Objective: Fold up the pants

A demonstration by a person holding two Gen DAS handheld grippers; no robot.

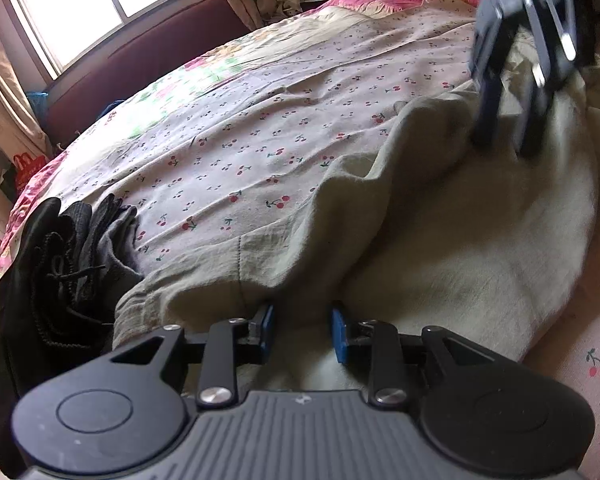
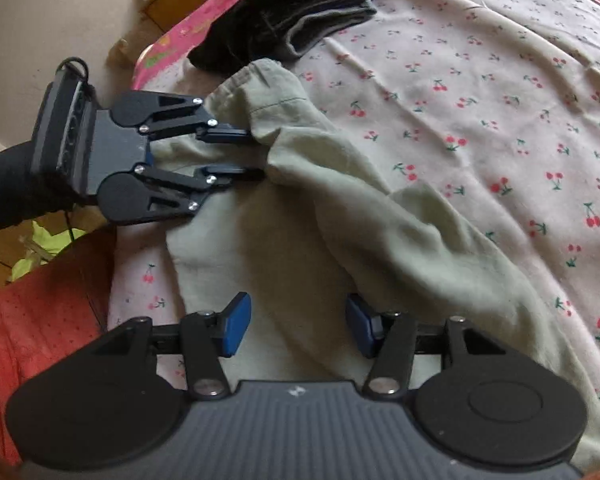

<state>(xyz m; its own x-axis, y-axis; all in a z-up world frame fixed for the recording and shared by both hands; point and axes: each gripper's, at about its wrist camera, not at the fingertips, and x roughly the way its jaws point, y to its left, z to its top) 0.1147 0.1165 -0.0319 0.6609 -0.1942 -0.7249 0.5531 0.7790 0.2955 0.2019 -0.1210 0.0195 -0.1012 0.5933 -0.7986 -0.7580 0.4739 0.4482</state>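
While both grippers sit low over the bed, the left gripper (image 2: 256,152) reaches in level from 9 o'clock in the right wrist view, fingers parted a modest gap with pale cloth bunched at the tips; whether the cloth is pinched I cannot tell. Right gripper (image 2: 298,328) points down onto the pants (image 2: 380,220), blue pads (image 2: 236,328) spread wide, nothing between them but flat fabric beneath. No readable writing, only a small white mark on each ribbed grey gripper body. Pants: pale sage-green woven cloth, soft and wrinkled, stitched hem toward 11 o'clock, lying across the bedsheet (image 2: 480,100), cream cotton printed with red cherries. Dark folded clothes (image 2: 288,20), black and grey, sit at 12 o'clock just beyond the hem.
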